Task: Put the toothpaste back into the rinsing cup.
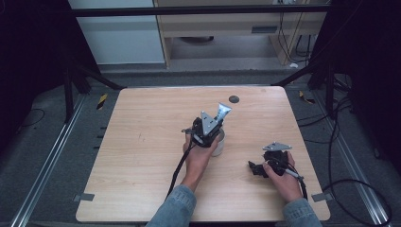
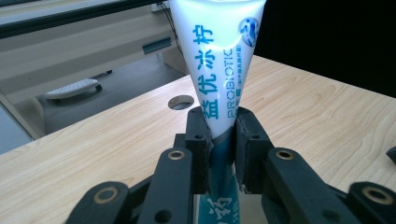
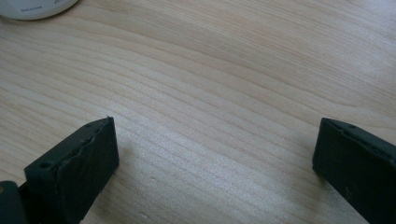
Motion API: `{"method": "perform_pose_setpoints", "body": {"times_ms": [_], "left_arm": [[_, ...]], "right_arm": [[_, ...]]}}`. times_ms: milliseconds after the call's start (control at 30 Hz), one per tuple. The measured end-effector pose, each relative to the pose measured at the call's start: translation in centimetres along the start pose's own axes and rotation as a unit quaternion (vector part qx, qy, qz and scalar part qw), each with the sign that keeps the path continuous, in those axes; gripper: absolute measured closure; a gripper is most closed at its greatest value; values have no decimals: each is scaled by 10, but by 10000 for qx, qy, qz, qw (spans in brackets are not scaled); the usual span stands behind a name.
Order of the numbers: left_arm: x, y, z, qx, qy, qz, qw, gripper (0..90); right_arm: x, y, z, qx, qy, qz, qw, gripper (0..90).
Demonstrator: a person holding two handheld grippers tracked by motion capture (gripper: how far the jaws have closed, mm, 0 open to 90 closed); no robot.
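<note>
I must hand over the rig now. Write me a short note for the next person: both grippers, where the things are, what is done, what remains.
Left gripper: shut on the toothpaste tube, held upright with its flat crimped end up, above the white cup near the table's middle.
Right gripper: open, nothing between the jaws, low over bare wood at the table's right side.
Done: the tube is gripped and brought to the cup.
Left: probably lower the tube into the cup and release it; whether its lower end is already inside cannot be told.
</note>
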State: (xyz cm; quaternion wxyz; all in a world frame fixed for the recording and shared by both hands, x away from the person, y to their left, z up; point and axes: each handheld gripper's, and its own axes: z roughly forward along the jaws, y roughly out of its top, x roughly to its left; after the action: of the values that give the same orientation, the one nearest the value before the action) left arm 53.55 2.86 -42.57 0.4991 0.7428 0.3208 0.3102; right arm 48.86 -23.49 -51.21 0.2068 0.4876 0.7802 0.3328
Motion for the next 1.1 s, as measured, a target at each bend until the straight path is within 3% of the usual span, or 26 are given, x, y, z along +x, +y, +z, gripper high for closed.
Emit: {"method": "perform_pose_setpoints", "body": {"times_ms": [533,633,700,900,967,1100], "left_arm": [[1,-6,1,79,12,-30,10000,773],[1,-8,2,104,10,-34,9999,773],[1,-8,1,98,16,-36,9999,772],[1,-8,1,97,13,-41,9999,771],[1,-8,1,118,36,-65,9999,770],[1,-7,1,155,31,-114,9998,768]], "right_arm": [[-1,-1,1,-29,-36,-91,9999,6],[0,0,0,1,5,6,10000,6],[-1,0,1,-20,-24,-68,10000,6],[0,0,0,6,6,12,10000,5],[-1,-1,1,-25,-34,-85,10000,6],[0,0,0,2,1,0,10000,5]]}}
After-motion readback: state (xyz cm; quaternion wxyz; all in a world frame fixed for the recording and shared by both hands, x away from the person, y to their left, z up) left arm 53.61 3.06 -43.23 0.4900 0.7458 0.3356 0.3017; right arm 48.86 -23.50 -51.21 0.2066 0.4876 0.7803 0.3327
